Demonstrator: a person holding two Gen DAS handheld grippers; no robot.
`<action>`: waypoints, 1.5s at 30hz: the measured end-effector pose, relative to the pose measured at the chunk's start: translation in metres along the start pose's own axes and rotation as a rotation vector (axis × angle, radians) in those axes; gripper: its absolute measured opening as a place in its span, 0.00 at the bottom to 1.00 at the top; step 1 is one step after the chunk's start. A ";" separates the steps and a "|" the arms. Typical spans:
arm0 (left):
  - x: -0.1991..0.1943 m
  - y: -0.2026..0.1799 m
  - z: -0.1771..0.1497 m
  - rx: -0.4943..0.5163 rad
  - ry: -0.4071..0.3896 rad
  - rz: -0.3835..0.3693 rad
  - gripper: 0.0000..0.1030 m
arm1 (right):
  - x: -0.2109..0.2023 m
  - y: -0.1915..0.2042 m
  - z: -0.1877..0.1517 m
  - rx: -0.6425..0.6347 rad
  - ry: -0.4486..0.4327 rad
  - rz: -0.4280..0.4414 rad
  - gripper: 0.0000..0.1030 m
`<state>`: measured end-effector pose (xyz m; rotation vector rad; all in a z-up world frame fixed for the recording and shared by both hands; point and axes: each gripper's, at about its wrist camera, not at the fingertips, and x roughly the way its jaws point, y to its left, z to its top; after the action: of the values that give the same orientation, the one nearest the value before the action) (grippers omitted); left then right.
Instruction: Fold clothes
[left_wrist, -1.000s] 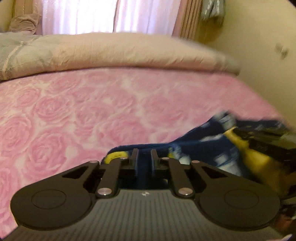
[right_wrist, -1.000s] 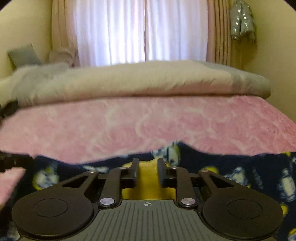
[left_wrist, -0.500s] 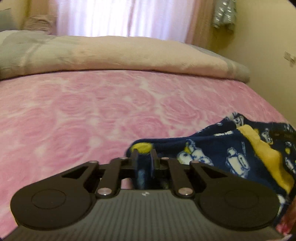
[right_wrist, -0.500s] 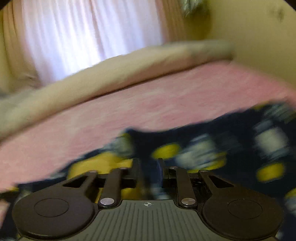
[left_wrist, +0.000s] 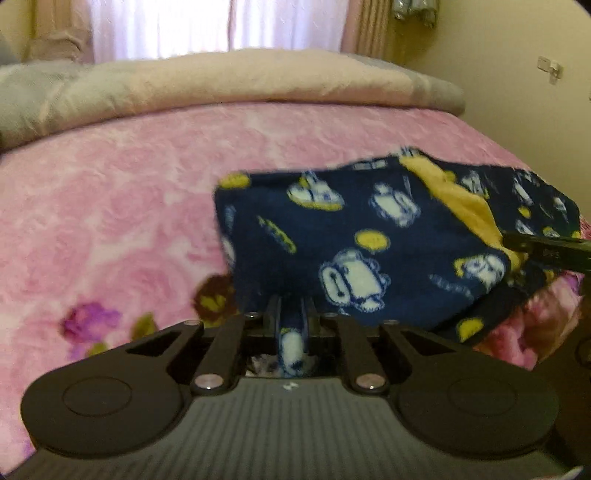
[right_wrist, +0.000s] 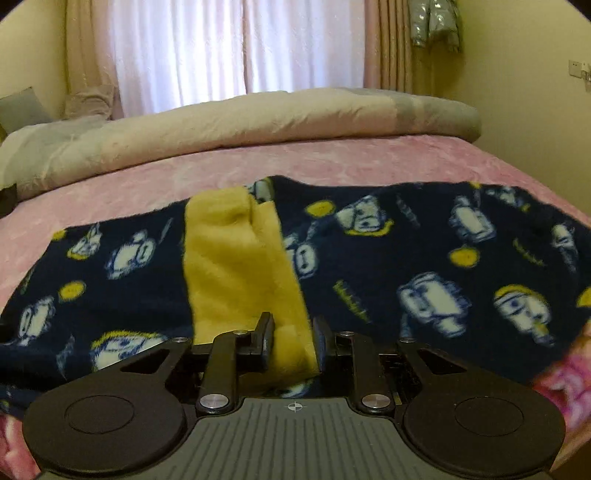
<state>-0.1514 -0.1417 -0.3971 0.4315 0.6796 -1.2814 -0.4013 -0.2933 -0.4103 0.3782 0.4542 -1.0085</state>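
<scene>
Pink bedspread (left_wrist: 110, 192), beige duvet (right_wrist: 240, 118) behind, white curtains (right_wrist: 184, 51).

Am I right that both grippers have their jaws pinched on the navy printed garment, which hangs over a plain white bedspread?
Not quite. The bedspread is pink with a rose pattern, not plain white; the left wrist view shows it best. The rest holds: the left gripper and right gripper each have fabric of the navy printed garment between their jaws.
</scene>
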 end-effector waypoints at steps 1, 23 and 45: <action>-0.006 -0.001 0.002 0.006 -0.013 0.010 0.09 | -0.001 -0.002 -0.001 0.007 0.004 -0.005 0.20; -0.052 -0.044 -0.018 -0.072 0.126 0.098 0.33 | -0.059 -0.004 -0.036 0.125 0.151 -0.039 0.79; -0.096 -0.083 -0.016 0.004 0.107 0.136 0.50 | -0.121 0.006 -0.029 0.148 0.156 -0.074 0.79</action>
<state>-0.2480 -0.0829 -0.3375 0.5432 0.7253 -1.1371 -0.4562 -0.1889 -0.3704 0.5786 0.5385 -1.0920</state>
